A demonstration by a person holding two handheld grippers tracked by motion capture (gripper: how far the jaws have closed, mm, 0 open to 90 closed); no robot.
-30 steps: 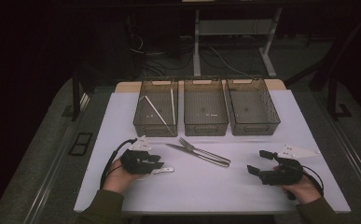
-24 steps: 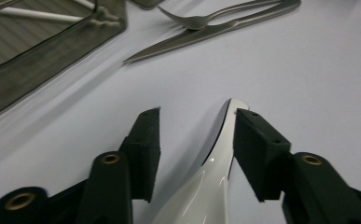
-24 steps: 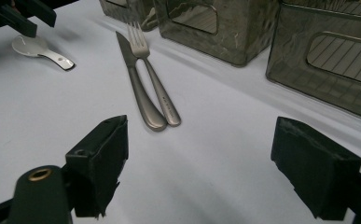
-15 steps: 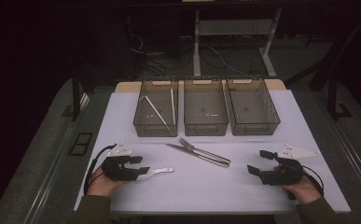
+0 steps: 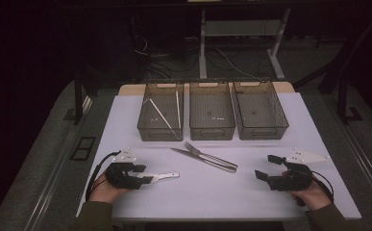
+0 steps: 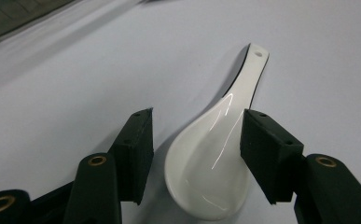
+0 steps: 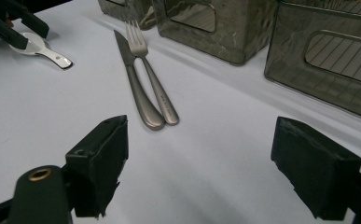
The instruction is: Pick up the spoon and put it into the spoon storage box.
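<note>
A white ceramic spoon (image 6: 211,158) lies flat on the white table, its bowl between the jaws of my left gripper (image 6: 194,135). Those jaws have just been opening. One pad (image 6: 136,149) stands clear of the bowl and the other sits at its edge without pinching it. From above, the left gripper (image 5: 144,174) is at the front left with the spoon (image 5: 167,176) pointing right. My right gripper (image 5: 266,167) rests at the front right, open and holding nothing. A steel knife (image 5: 191,155) and fork (image 5: 212,159) lie side by side mid-table, and show again as knife (image 7: 134,84) and fork (image 7: 155,84).
Three smoky clear bins stand in a row at the back: the left bin (image 5: 159,135) holds two thin sticks, beside it are the middle bin (image 5: 212,133) and the right bin (image 5: 263,133). Desk legs and cables lie beyond the table's far edge.
My left hand has drawn back to the left and its jaws have spread apart around the spoon, which stays put on the table. The right hand has not moved.
</note>
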